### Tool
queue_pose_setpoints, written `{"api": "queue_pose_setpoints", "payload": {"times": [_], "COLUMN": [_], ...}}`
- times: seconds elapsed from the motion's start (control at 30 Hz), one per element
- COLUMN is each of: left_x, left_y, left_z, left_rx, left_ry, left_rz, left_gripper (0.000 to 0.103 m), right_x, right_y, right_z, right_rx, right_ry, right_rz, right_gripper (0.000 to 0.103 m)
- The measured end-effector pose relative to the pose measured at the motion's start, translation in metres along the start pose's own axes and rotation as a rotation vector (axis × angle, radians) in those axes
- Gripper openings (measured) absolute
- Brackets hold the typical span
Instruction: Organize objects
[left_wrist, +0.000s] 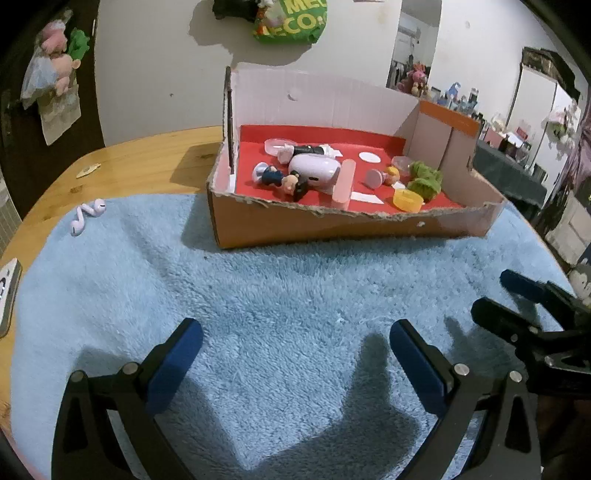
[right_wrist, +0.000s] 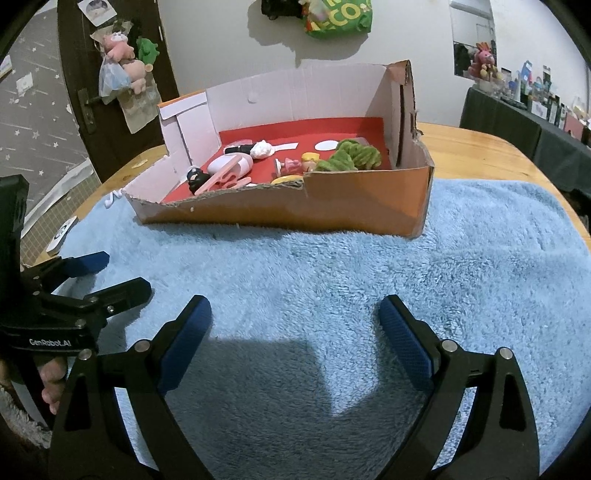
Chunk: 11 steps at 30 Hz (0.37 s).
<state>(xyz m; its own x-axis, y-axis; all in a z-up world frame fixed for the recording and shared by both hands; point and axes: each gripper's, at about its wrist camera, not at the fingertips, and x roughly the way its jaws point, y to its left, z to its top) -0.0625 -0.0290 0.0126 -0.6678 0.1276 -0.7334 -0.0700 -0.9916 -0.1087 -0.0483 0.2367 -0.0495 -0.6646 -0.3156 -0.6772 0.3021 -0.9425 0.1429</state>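
Observation:
A cardboard box (left_wrist: 332, 225) with a red floor stands on a blue fluffy towel (left_wrist: 277, 295). It holds small figurines (left_wrist: 284, 181), a white earbud case (left_wrist: 314, 171), a pink tube (left_wrist: 343, 182), a yellow cap (left_wrist: 408, 199) and green fuzzy stuff (left_wrist: 424, 177). Two white earbuds (left_wrist: 86, 216) lie on the towel at the far left, outside the box. My left gripper (left_wrist: 295, 343) is open and empty over the towel, in front of the box. My right gripper (right_wrist: 295, 321) is open and empty, beside the left one. The box also shows in the right wrist view (right_wrist: 332, 210).
The towel covers a round wooden table (left_wrist: 129, 162). A flat white device (left_wrist: 7, 295) lies at the table's left edge. A small pale scrap (left_wrist: 88, 170) lies on the bare wood. A dark door (right_wrist: 74, 92) with hanging plush toys stands behind.

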Motion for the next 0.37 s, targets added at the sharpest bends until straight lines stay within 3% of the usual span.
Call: {"api": "queue_pose_setpoints", "payload": {"times": [0.37], "left_x": [-0.001], "left_y": [0.0004], "left_z": [0.0009], "left_rx": [0.005], "left_ry": [0.0], "left_rz": [-0.001], "left_gripper": [0.103], "right_x": [0.0009], "right_y": [0.0005], "right_z": [-0.0001], "right_rx": [-0.005], "right_ry": [0.001], "right_rz": [-0.007], "right_gripper": [0.094]}}
